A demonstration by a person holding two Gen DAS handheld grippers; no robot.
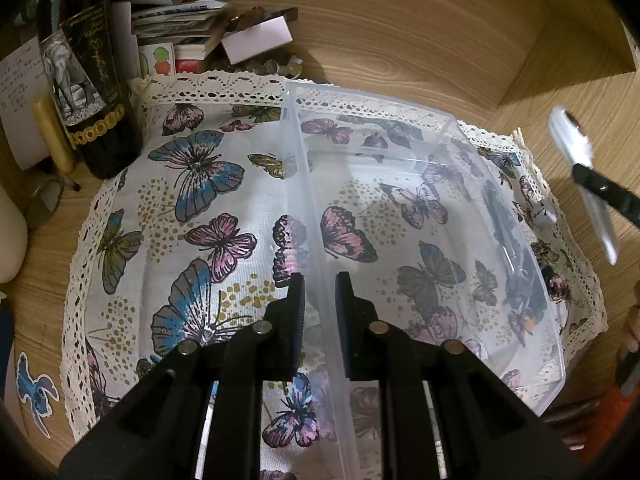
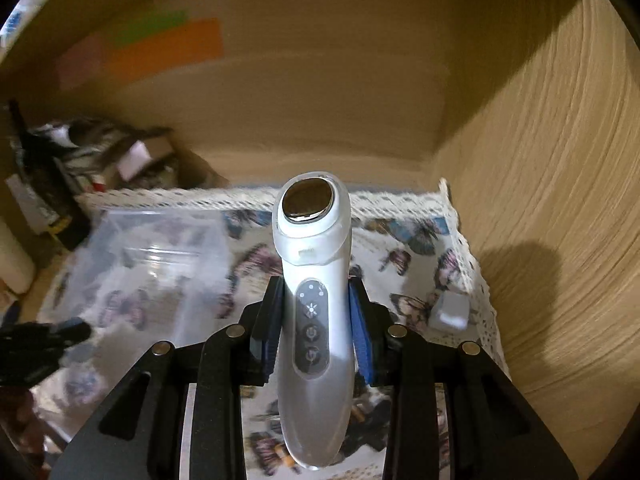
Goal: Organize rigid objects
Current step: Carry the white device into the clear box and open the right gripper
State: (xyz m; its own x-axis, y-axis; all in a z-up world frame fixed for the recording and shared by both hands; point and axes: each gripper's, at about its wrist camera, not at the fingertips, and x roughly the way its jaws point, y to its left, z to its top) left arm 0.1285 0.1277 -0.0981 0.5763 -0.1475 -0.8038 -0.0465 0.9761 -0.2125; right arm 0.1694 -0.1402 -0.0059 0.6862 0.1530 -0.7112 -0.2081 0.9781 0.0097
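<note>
bottle (image 1: 90, 92) beside bin (image 1: 400, 208) | clutter (image 1: 208, 36) behind (blurred) | cloth (image 1: 200, 208) beneath

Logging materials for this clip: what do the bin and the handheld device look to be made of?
Bin: clear, slightly frosted plastic; the butterfly cloth shows through its walls. Handheld device: glossy white plastic by its sheen, with a mirror-like head, probably metal.

Light wood-grain bench (image 1: 420, 32) and side panel (image 2: 560, 200); lace-edged butterfly cloth (image 1: 192, 216) spread across; paper clutter (image 1: 192, 28) back left; warm dim light.
</note>
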